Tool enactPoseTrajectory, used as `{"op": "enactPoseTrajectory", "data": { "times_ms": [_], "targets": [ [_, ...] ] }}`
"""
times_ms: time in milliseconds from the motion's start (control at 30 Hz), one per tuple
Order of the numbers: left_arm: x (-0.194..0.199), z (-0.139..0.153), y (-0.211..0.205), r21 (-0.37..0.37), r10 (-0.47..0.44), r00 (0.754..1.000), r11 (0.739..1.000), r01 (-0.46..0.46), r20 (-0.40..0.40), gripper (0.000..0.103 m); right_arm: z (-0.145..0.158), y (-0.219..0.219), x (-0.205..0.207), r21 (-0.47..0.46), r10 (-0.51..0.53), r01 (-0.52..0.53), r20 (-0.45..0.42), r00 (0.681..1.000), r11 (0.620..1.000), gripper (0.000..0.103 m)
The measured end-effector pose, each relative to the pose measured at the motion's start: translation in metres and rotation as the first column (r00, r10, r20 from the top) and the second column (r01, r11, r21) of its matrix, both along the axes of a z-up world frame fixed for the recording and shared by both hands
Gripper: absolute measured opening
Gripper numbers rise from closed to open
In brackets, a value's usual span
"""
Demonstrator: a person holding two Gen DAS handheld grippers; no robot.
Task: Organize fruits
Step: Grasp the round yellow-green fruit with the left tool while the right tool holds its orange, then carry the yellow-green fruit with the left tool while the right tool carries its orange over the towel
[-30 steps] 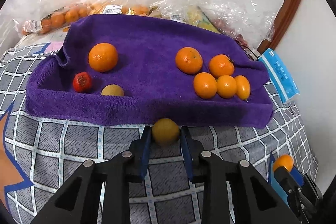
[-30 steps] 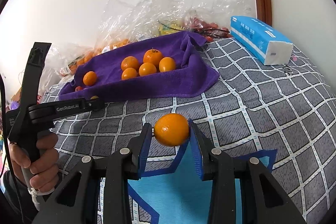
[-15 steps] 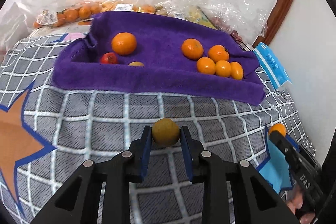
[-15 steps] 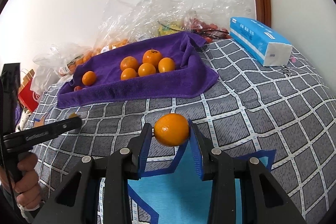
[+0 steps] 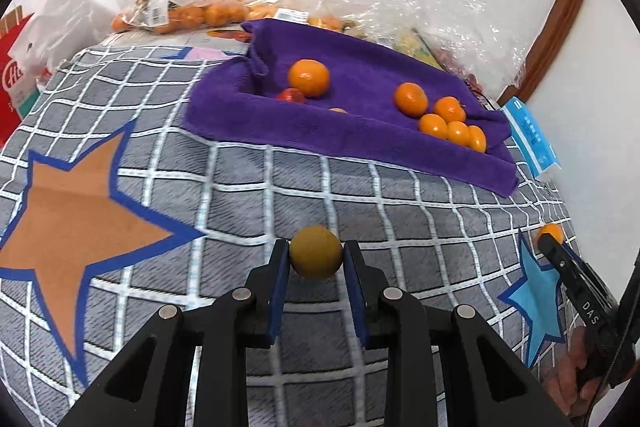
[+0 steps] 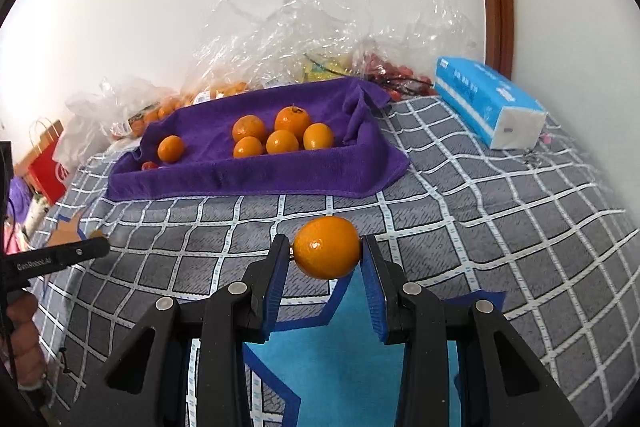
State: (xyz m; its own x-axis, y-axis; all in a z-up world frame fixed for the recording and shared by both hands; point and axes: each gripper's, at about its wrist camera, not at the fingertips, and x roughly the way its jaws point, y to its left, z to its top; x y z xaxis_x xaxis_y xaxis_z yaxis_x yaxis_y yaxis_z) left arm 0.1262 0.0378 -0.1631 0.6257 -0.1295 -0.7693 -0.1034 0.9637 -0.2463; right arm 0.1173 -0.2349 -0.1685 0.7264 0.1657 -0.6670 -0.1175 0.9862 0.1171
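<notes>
My left gripper (image 5: 316, 255) is shut on a dull yellow-brown round fruit (image 5: 316, 251), held over the grey checked cloth between an orange star patch (image 5: 68, 223) and the purple towel tray (image 5: 360, 143). My right gripper (image 6: 326, 249) is shut on a bright orange (image 6: 327, 247), held above a blue star patch (image 6: 352, 359). The purple towel tray (image 6: 256, 175) holds several oranges (image 6: 282, 141), one lone orange (image 6: 171, 148) and a small red fruit (image 5: 291, 95). The right gripper's tip with its orange (image 5: 551, 231) shows at the right edge of the left wrist view.
Clear plastic bags with more oranges (image 5: 188, 14) lie behind the tray against the wall. A blue tissue pack (image 6: 488, 103) sits at the right, near a brown door frame. A red paper bag (image 6: 48, 167) stands at the far left. A hand (image 6: 24, 343) holds the left gripper's handle.
My left gripper has drawn back and leftward from the purple tray with the yellow-brown fruit; the orange star patch has come into view. The right gripper has stayed put with its orange.
</notes>
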Motion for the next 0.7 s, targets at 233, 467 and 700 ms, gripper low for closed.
{"op": "enactPoseTrajectory", "data": {
  "times_ms": [233, 467, 700],
  "targets": [
    [-0.006, 0.008, 0.011, -0.007, 0.020, 1.000, 1.000, -0.020, -0.010, 0.026, 0.020, 0.014, -0.010, -0.011, 0.023, -0.022, 0.013, 1.000, 1.000, 0.036],
    [-0.015, 0.034, 0.011, 0.012, 0.018, 1.000, 1.000, -0.019, 0.009, 0.026, 0.051, 0.025, -0.016, -0.001, 0.024, -0.024, 0.042, 0.999, 1.000, 0.036],
    [-0.020, 0.058, 0.011, 0.015, 0.025, 0.999, 1.000, -0.025, 0.037, 0.026, 0.081, 0.028, -0.020, -0.009, 0.036, -0.036, 0.068, 0.997, 0.999, 0.036]
  ]
}}
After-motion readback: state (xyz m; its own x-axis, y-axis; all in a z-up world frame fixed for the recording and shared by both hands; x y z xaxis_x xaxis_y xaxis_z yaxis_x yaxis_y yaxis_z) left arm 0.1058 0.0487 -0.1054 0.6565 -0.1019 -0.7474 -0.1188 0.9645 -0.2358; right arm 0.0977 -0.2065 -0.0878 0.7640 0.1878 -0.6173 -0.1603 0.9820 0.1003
